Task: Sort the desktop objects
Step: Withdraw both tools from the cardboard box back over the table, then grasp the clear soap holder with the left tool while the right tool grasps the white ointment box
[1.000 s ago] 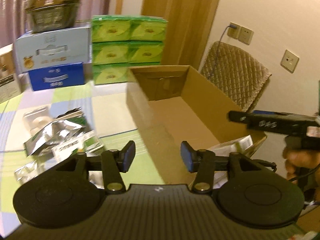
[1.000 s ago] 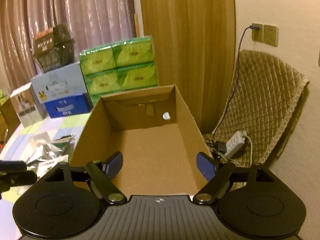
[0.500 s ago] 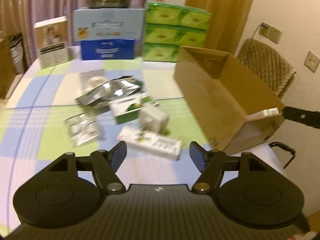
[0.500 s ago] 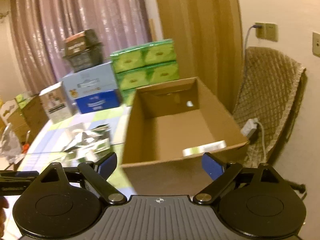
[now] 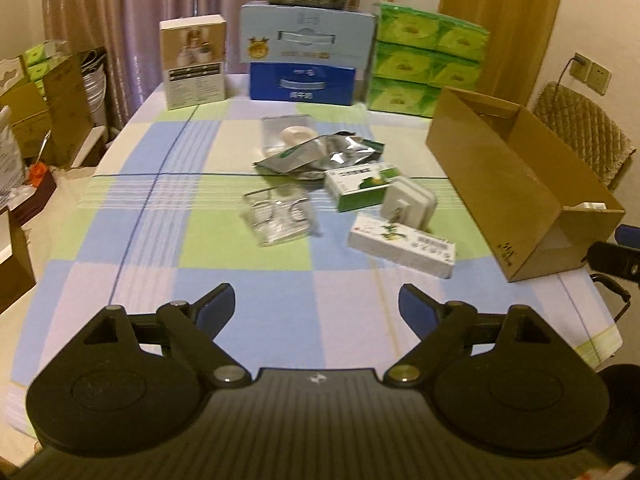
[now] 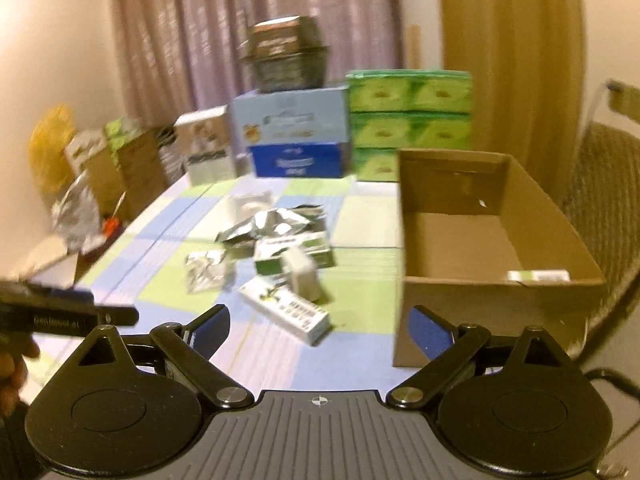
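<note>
While the left claw [image 5: 316, 307] is held open and empty, six small items are seen clustered far ahead on the surface [image 5: 248, 280], the white carton [image 5: 401, 246] nearest. From the right view, the open right claw [image 6: 319, 327] is faced by one cardboard box [image 6: 496, 248] holding one packet [image 6: 538, 276].

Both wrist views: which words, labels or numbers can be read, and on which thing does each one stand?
"Genrobot": on the side of the left gripper, seen in the right wrist view; blurred, and the characters after it are unclear.
White box, green box, blue box: print too blurred to read.
Cardboard box: small dark mark, unreadable.
</note>
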Available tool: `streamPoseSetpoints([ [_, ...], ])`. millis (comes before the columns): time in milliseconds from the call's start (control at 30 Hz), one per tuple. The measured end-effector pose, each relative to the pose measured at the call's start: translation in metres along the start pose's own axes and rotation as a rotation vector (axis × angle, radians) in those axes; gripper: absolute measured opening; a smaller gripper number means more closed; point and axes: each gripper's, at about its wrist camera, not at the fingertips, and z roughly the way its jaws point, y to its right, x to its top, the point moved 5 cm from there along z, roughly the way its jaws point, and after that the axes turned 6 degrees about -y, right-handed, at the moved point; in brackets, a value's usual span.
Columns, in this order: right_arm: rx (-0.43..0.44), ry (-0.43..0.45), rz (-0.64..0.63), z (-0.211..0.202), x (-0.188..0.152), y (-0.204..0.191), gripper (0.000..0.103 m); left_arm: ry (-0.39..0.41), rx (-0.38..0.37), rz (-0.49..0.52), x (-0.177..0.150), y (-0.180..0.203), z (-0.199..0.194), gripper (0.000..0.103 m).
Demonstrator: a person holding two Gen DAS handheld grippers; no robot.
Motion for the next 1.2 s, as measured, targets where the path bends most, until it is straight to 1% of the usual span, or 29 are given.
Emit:
streamPoseSetpoints([
  [233,0.042,-0.036,-0.127,0.031,-0.002,-0.023,0.093,-0.003,0.031,0.019,0.001,-0.019,0.003,0.093],
  [367,0.074,-0.073,-0.230,0.061,-0.004,-0.035,0.093,-0.016,0.026,0.027,0.004,-0.027,0.014,0.094],
  [467,0.099,-0.104,-0.331,0.090,-0.006,-0.042,0.093,-0.031,0.028,0.044,0.007,-0.030,0.027,0.094],
  [600,0.101,-0.142,-0.408,0.129,-0.005,-0.037,0.092,-0.047,0.031,0.067,0.012,-0.034,0.044,0.094],
  [800,0.094,-0.213,-0.441,0.180,-0.002,-0.022,0.088,-0.068,0.032,0.084,0.018,-0.041,0.068,0.094],
  [900,0.099,-0.249,-0.458,0.200,-0.005,-0.018,0.082,-0.079,0.032,0.093,0.021,-0.042,0.079,0.094],
  [1033,0.096,-0.280,-0.448,0.214,-0.007,-0.012,0.075,-0.086,0.025,0.095,0.024,-0.043,0.090,0.094],
  [1100,0.101,-0.298,-0.434,0.219,-0.007,-0.010,0.065,-0.088,0.023,0.092,0.025,-0.044,0.094,0.095],
  [1167,0.107,-0.306,-0.428,0.221,-0.008,-0.012,0.053,-0.090,0.023,0.087,0.025,-0.045,0.097,0.095],
  [1200,0.108,-0.306,-0.429,0.221,-0.009,-0.015,0.050,-0.091,0.022,0.086,0.025,-0.046,0.099,0.095],
])
